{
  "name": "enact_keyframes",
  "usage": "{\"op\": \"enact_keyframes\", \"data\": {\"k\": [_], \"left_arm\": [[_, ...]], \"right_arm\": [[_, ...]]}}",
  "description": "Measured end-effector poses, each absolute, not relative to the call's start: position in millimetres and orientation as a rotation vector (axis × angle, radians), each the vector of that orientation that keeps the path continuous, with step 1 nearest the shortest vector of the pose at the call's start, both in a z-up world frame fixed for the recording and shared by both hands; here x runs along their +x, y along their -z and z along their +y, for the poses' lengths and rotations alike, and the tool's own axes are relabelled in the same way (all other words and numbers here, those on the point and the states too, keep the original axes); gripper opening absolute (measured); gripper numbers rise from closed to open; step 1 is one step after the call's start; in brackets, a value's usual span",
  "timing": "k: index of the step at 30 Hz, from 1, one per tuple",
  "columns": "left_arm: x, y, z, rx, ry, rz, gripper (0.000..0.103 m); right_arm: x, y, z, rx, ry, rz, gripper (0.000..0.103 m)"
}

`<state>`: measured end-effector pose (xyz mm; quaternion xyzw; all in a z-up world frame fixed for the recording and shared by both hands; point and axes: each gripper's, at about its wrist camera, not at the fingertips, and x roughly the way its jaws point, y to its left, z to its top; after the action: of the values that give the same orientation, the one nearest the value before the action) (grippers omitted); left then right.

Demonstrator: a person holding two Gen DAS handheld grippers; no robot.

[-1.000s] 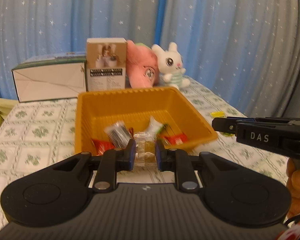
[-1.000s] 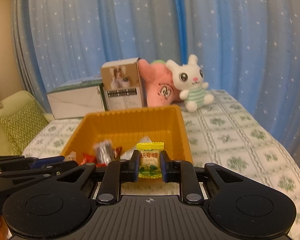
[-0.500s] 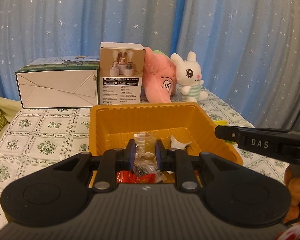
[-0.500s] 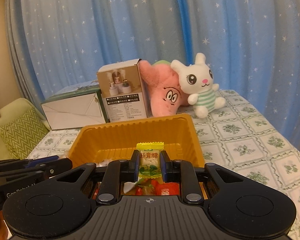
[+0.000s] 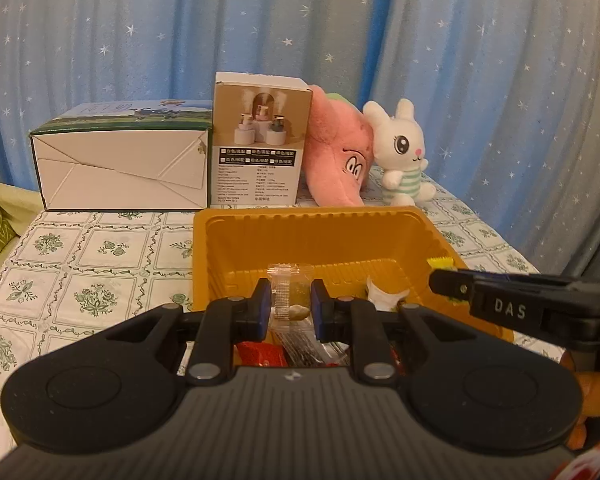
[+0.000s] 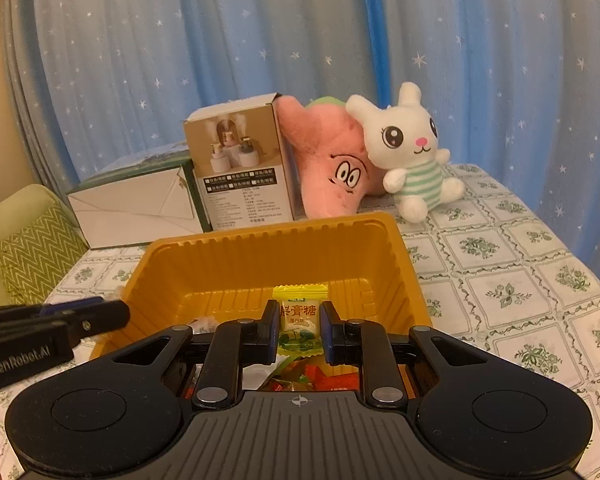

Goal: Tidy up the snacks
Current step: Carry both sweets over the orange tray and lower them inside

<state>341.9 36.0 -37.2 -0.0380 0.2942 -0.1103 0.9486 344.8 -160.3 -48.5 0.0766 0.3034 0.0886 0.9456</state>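
Note:
An orange plastic tray (image 5: 312, 236) (image 6: 260, 256) sits on the patterned tablecloth and holds several wrapped snacks, red ones (image 5: 260, 354) (image 6: 332, 380) among them. My left gripper (image 5: 289, 306) is shut on a clear-wrapped candy (image 5: 286, 296) and holds it above the tray's near part. My right gripper (image 6: 299, 330) is shut on a yellow-green candy (image 6: 299, 320), also above the tray's near part. The right gripper shows at the right of the left wrist view (image 5: 452, 282), the left gripper at the left of the right wrist view (image 6: 100, 312).
Behind the tray stand a white-and-green carton (image 5: 120, 164), a small product box (image 5: 260, 140), a pink plush (image 5: 336, 160) and a white bunny plush (image 5: 400, 152). Blue starred curtains hang behind. A green cushion (image 6: 32, 248) lies at the left.
Both grippers have moved forward and up over the tray with their candies still held. The tray now lies closer beneath them, and the snacks inside sit lower in view.

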Motion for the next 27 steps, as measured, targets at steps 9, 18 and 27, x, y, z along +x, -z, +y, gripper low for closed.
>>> {"op": "enact_keyframes", "data": {"k": [9,18,27], "left_arm": [[354.5,42.7,39.8,-0.099,0.227,0.617,0.019],[366.5,45.6,37.8,-0.104,0.233,0.623,0.019],[366.5,39.8,49.1,-0.12,0.206,0.607,0.037]], "right_arm": [[349.6,51.3,-164.6,0.174,-0.168,0.624,0.021],[354.8,54.9,-167.9,0.187,-0.161,0.633,0.021],[355.3,54.7,-172.4,0.203,-0.154,0.634,0.021]]}}
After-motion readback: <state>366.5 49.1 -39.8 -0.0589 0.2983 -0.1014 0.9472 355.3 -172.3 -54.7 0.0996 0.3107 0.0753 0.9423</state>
